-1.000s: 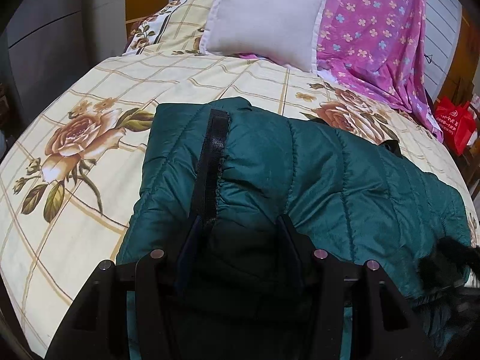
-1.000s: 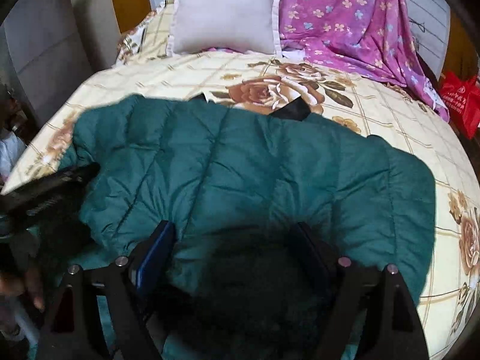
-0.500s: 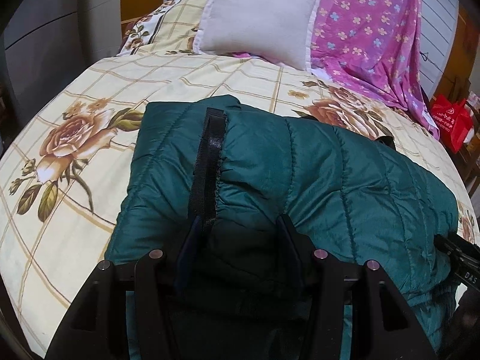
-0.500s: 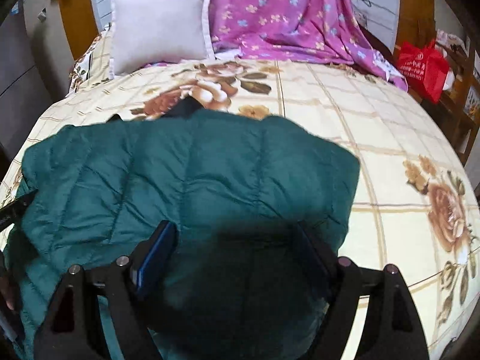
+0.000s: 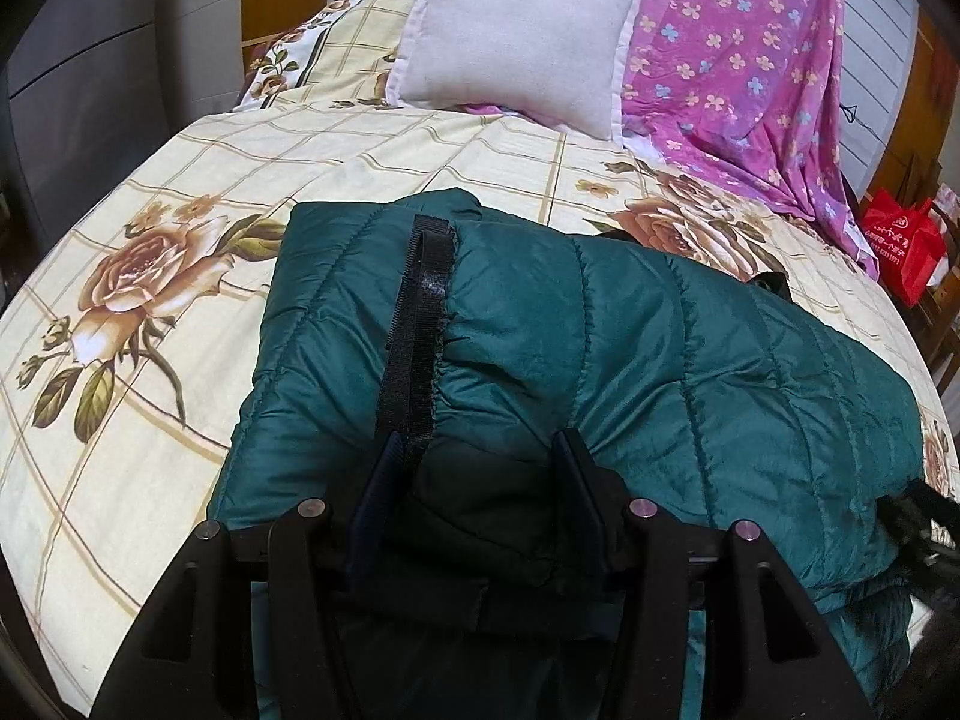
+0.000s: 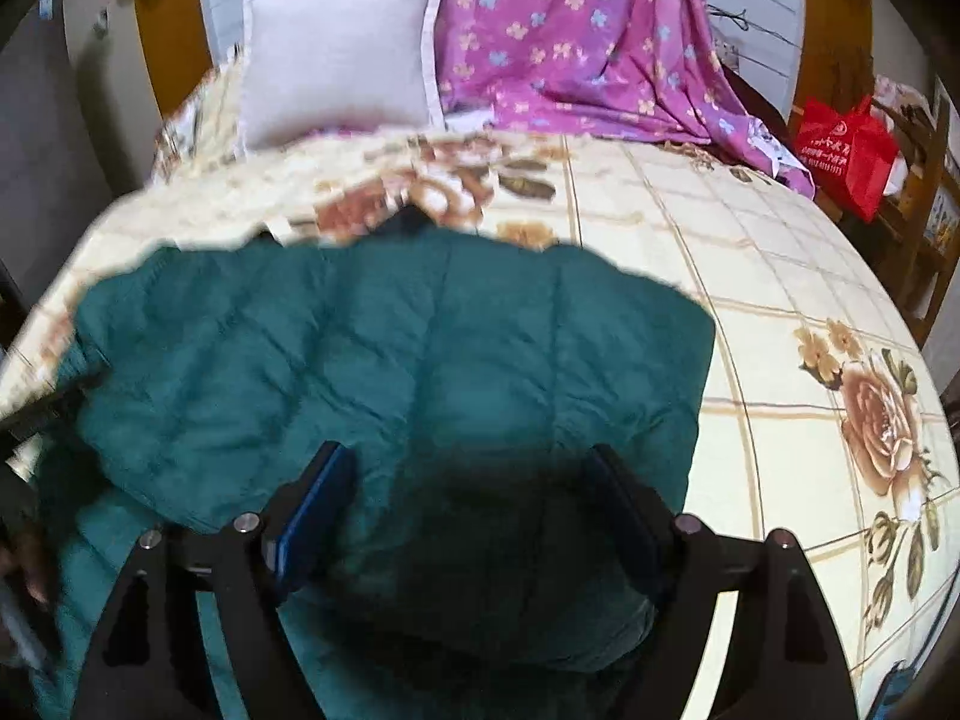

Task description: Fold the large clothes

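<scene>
A: Starting with the largest item: what is carrying everything?

B: The bed [image 5: 150, 450], under a cream checked sheet with rose prints, is filling both views. A pink floral cloth [image 5: 750, 60] is draping over its far end, and a pale pillow [image 5: 516, 30] is leaning just beside that cloth.

A: And the task's garment?

B: The green quilted jacket [image 5: 660, 360] is lying across the near part of the bed, folded over itself, with a black zipper strip [image 5: 420, 324] running up its left portion in the left wrist view.

A: Hand-held grippers?

B: The left hand-held gripper [image 5: 474, 480] is pinching a bunched fold of the jacket between its fingers, jaws at a middling width, right beside the zipper strip. The right hand-held gripper [image 6: 474, 498] is standing wide, with thick jacket padding lying between its fingers; whether the pads are pressing on it, I cannot tell, as that view is blurred.

A: Smallest entry?

B: A red bag [image 6: 846, 150] is sitting off the bed's far right side.
</scene>
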A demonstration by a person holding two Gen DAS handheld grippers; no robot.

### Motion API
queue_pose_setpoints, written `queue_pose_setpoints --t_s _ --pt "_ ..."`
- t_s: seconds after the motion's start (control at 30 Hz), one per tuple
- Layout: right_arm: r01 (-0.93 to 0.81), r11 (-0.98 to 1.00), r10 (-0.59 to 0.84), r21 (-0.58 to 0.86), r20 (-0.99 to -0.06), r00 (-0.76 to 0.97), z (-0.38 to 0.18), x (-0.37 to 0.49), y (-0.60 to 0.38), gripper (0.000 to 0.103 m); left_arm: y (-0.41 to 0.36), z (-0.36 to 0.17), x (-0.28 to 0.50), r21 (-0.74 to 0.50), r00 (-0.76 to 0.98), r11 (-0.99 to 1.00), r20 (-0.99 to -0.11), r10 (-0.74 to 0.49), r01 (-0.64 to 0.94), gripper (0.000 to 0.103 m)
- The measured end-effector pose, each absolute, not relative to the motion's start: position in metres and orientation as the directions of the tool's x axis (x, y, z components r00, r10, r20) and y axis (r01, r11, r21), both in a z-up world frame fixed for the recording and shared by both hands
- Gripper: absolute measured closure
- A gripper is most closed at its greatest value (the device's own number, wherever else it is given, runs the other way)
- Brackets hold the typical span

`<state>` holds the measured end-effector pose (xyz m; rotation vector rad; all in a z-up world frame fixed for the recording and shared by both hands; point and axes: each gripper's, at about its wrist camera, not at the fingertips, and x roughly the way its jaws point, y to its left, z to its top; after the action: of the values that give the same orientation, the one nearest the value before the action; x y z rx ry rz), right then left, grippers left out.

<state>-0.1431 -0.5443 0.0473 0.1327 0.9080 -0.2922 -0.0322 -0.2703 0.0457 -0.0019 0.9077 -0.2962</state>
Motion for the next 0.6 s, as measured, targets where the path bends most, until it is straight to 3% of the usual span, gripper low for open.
queue_pose_setpoints --t_s 0.4,0.6 --pt "0.335 0.941 -0.174 0.056 -0.768 0.616 0.066 -0.161 -0.548 0.019 -0.27 0.045 -0.033 -0.113 0.588 0.961 -0.771 -0.245 0.251 0.069" --pt "0.322 0.946 -0.217 -0.031 -0.798 0.562 0.046 -0.148 -0.538 0.018 -0.268 0.049 -0.04 -0.104 0.601 0.962 -0.762 -0.241 0.253 0.069"
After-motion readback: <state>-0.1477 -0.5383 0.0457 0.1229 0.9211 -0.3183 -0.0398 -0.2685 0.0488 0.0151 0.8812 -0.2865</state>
